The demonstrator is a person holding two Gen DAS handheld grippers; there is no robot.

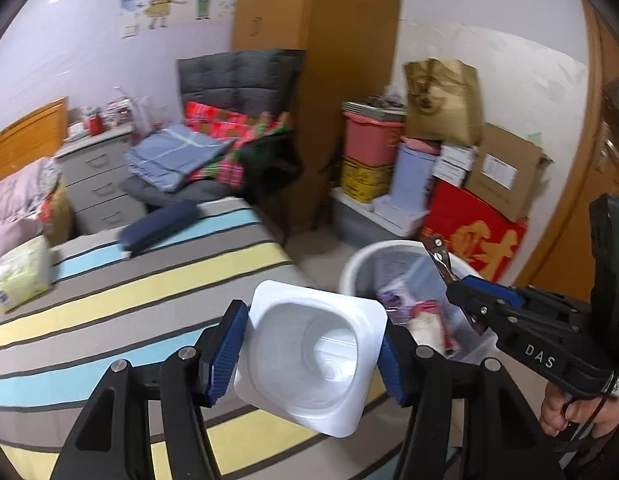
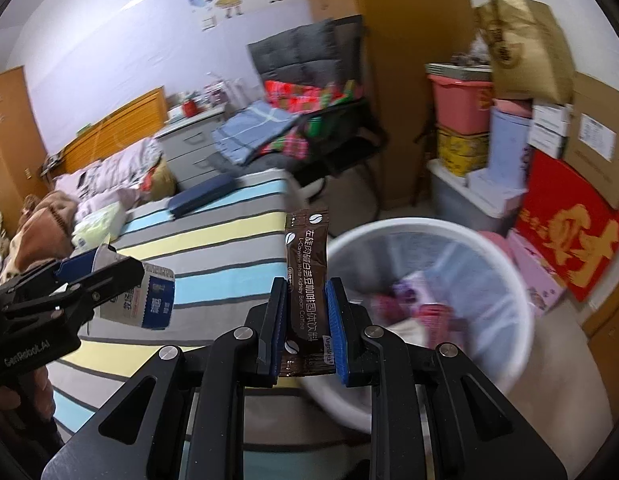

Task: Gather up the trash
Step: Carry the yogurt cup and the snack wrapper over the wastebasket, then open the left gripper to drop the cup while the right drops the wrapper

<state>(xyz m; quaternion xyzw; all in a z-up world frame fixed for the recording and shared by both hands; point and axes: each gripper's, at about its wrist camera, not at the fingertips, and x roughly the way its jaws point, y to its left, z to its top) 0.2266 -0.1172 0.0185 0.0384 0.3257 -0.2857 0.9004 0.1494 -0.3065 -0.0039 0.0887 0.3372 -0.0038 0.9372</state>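
My left gripper is shut on an empty white plastic cup, its blue pads pressing both sides of the square rim. The right wrist view shows that cup side-on with a blue and white label, in my left gripper over the bed. Pinched upright in my right gripper is a brown coffee sachet. Seen from the left wrist, my right gripper holds the sachet over the bin's rim. The white trash bin has a clear liner and some wrappers inside.
The bin stands on the floor beside a bed with a striped sheet. A navy case and a tissue pack lie on it. Behind are a chair piled with clothes, grey drawers and stacked boxes.
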